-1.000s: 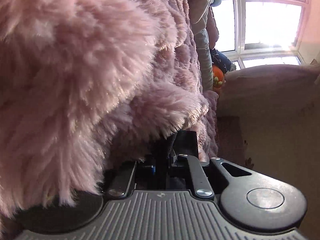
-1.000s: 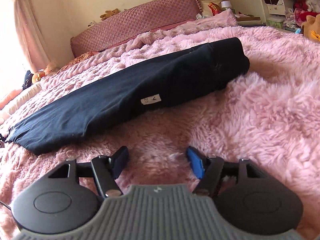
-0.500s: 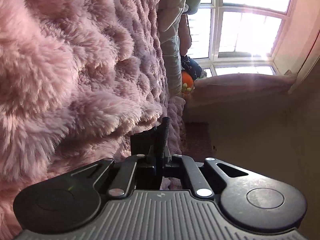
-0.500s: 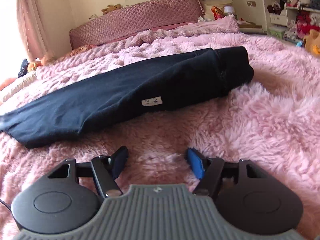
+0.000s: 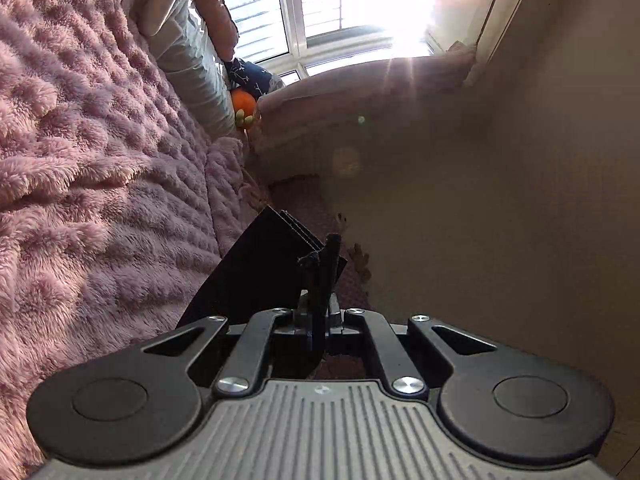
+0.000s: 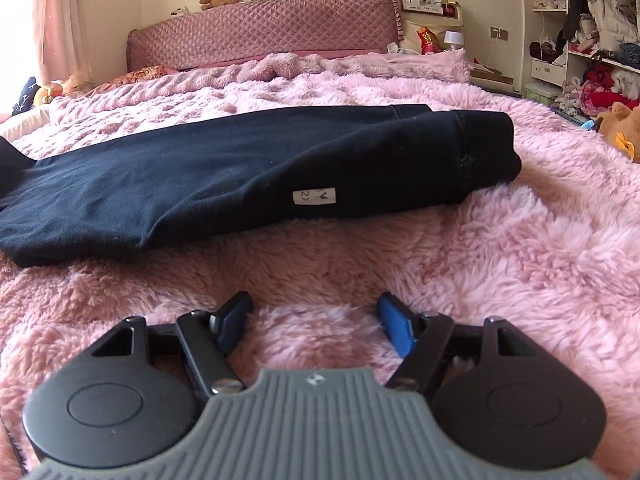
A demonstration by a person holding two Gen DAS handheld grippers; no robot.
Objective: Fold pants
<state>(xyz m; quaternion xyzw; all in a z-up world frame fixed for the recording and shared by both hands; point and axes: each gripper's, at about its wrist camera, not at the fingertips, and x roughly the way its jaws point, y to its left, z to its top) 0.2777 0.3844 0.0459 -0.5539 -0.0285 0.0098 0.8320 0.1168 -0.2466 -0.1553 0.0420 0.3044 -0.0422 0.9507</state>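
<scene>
Dark navy pants [image 6: 240,168] lie lengthwise across the pink furry blanket [image 6: 520,260], with a white label [image 6: 314,197] on the near side and the waistband at the right. Their left end rises off the blanket at the picture's left edge. My left gripper [image 5: 322,256] is shut on that end of the pants [image 5: 256,268] and holds the layered cloth taut above the bed. My right gripper [image 6: 316,312] hovers low over the blanket in front of the pants, its jaws opening with nothing between them.
A quilted pink headboard [image 6: 260,28] stands behind the bed. Shelves full of clothes [image 6: 592,40] and a plush toy [image 6: 620,124] are at the right. A bright window [image 5: 340,0] and an orange toy [image 5: 244,104] lie beyond the bed's left side.
My left gripper has closed on the pants' end and risen away from the blanket with it. The right gripper has stayed put and its jaws stand a little wider.
</scene>
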